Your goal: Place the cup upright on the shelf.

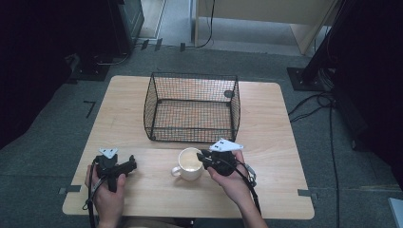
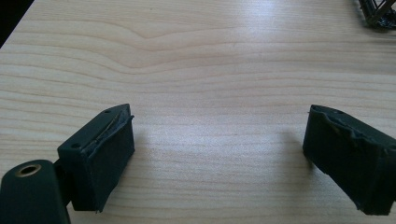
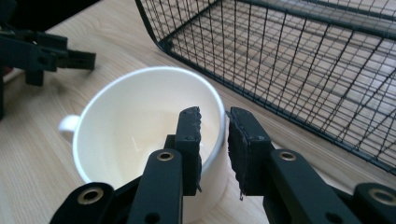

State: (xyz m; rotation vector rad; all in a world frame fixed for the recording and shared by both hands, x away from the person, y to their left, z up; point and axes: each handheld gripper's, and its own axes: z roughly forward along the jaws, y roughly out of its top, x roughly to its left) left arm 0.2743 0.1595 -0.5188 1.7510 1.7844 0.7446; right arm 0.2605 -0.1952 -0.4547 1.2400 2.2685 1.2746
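A cream mug stands on the wooden table in front of the wire basket, its handle to the left. In the right gripper view the mug is empty. My right gripper straddles its right rim. One jaw of the right gripper is inside the cup and the other outside; a sliver of inner wall shows beside the inner pad, so the jaws are narrowly open. My left gripper rests at the front left, held by a hand. The left gripper stands wide open over bare wood.
A black wire basket sits empty in the middle of the table, its near wall just behind the mug. Its mesh runs close on the right in the right gripper view. Its corner shows in the left gripper view. Grey carpet surrounds the table.
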